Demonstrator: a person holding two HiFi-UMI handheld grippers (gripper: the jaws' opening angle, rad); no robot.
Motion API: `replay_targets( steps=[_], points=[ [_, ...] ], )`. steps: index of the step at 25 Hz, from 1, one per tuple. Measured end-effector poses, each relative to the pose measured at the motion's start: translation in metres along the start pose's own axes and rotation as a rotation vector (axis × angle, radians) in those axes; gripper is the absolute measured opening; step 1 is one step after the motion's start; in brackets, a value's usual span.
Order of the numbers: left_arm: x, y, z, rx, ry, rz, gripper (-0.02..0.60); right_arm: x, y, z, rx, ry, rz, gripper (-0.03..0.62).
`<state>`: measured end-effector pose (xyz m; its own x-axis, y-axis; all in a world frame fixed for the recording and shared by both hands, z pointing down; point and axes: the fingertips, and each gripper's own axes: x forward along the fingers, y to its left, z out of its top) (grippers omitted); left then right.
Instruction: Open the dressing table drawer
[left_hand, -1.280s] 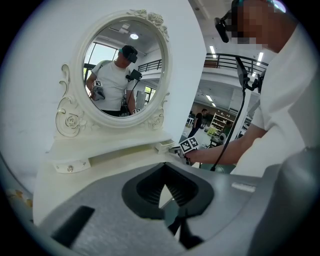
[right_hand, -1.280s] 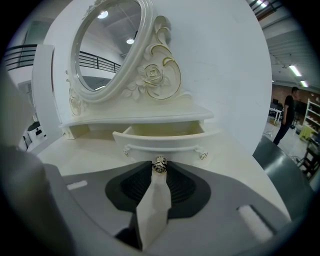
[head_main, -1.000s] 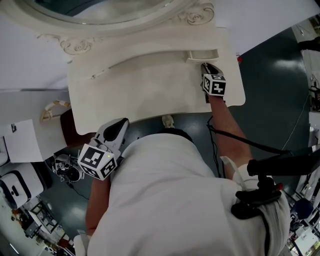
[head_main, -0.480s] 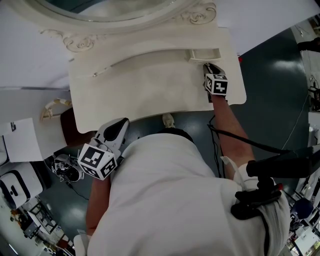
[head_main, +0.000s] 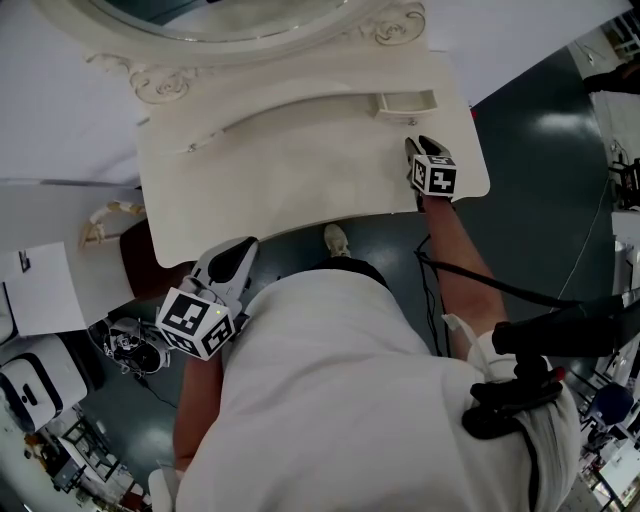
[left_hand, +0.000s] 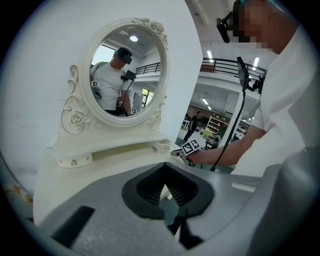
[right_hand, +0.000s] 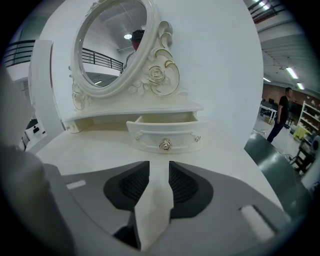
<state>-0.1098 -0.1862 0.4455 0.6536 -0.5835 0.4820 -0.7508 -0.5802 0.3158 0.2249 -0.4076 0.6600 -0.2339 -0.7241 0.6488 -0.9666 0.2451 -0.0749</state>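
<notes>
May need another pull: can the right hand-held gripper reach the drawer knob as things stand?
Probably yes. The right hand-held gripper, its jaws just opened wider with nothing between them, faces the drawer knob squarely; only bare tabletop lies between them.

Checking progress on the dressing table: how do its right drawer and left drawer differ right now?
The right drawer stands pulled out, its hollow showing; the left drawer sits pushed in. The right gripper, whose jaws have just been opening with nothing between them, hovers before the right drawer; no gripper is near the left drawer. Both are cream and bear a small knob.
</notes>
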Motion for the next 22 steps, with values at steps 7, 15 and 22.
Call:
replay_targets(
  steps=[7, 15, 22],
  points=[
    [-0.027, -0.008, -0.017, 0.001, -0.016, -0.045, 0.0, -0.048, 0.035, -0.028, -0.003, 0.017, 0.002, 0.012],
    [-0.071, -0.017, -0.047, -0.01, -0.034, -0.059, 0.002, -0.114, 0.106, -0.064, -0.017, 0.039, 0.082, 0.0],
    [-0.11, -0.026, -0.073, -0.008, -0.041, -0.064, 0.002, -0.167, 0.177, -0.083, -0.069, 0.034, 0.183, 0.0]
  ],
)
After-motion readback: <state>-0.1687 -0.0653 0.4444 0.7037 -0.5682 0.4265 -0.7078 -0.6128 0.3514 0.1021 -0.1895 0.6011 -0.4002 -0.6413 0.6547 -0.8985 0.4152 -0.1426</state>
